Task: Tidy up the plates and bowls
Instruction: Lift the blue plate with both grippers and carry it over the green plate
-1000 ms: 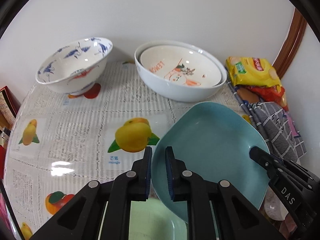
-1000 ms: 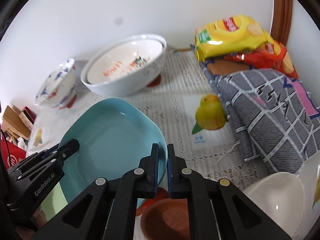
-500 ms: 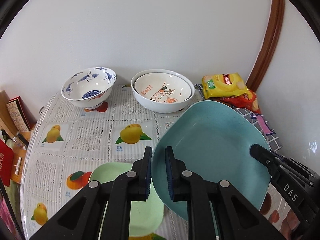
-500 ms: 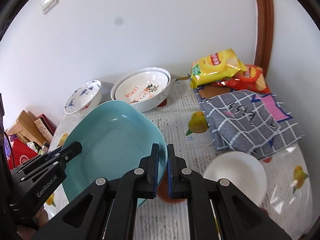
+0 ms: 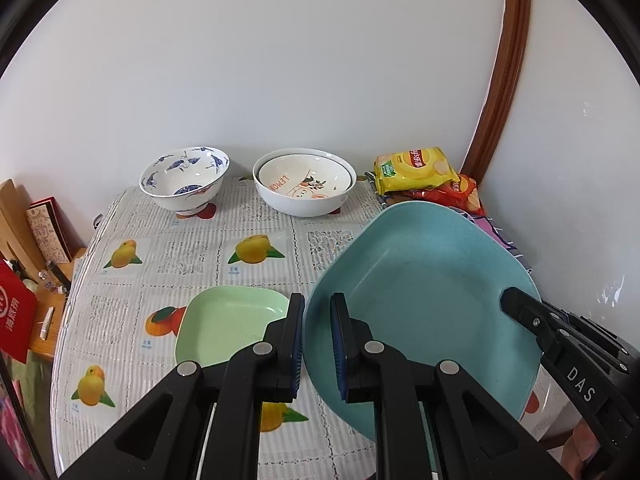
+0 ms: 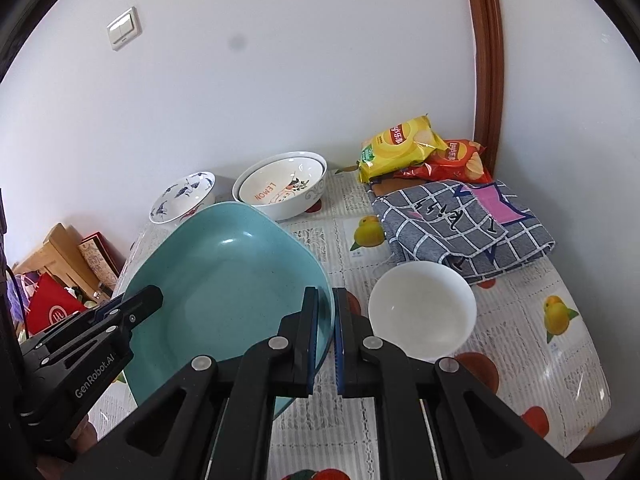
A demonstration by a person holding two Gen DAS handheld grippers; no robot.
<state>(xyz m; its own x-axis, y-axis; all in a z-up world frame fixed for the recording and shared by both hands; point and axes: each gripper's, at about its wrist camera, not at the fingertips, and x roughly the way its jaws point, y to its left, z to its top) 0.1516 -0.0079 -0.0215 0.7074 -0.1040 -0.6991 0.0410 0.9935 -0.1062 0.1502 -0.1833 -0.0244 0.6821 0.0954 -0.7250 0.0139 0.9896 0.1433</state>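
Both grippers hold a large teal square plate [image 5: 424, 280] in the air above the table; it also shows in the right wrist view [image 6: 224, 276]. My left gripper [image 5: 317, 316] is shut on its left rim. My right gripper [image 6: 326, 312] is shut on its right rim. A light green square plate [image 5: 224, 324] lies on the table below, left of the teal plate. A blue-patterned bowl [image 5: 185, 178] and two nested white bowls [image 5: 305, 188] stand at the back. A plain white bowl [image 6: 422, 310] sits at the right.
Chip bags [image 6: 404, 148] and a folded checked cloth [image 6: 460, 224] lie at the back right. The fruit-print tablecloth [image 5: 168, 248] covers a round table. Boxes and a red bag [image 5: 16, 312] stand beyond the left edge. A wall is close behind.
Both grippers have lifted the teal plate up and back from the table. The view widened, so the green plate and the white bowl came into sight.
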